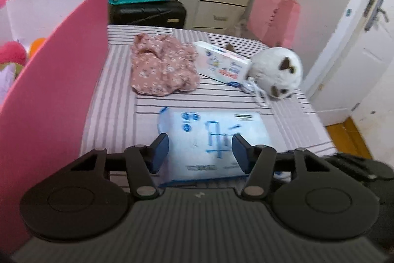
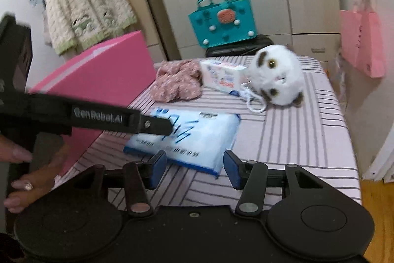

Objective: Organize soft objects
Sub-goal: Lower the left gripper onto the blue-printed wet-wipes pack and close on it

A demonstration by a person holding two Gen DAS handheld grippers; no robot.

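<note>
Nearest the lens in both wrist views lies the blue-and-white tissue pack [image 1: 211,142], flat on the striped bed [image 1: 118,115], and both tools are aimed down at it. The left gripper [image 1: 200,152] hangs over the pack with its jaws parted, one pad toward each side of the pack; the pads look clear of the wrapper, so nothing is gripped, though blur leaves the exact gap uncertain. The right gripper [image 2: 195,168] sits at the pack's near corner, jaws also apart and empty. In the right wrist view the left tool's finger reaches across the pack from the left, and a person's hand [image 2: 27,179] grips its handle.

The pink box [image 1: 61,70] stands right beside the pack on the left, open at the top, with plush things already inside [image 1: 12,53]; it seems to be the collecting place, which would explain why the left tool works on that side. Farther back on the bed wait a crumpled floral cloth [image 1: 162,65], a second small tissue pack [image 1: 221,63] and a white plush cat [image 1: 278,70] with a looped cord [image 1: 258,95], the cat leaning against the small pack.

My judgement: the flat pack is the next item to go, and a slippery wrapper lying flush on soft bedding likely wants both tools, or a pinch at an edge.
</note>
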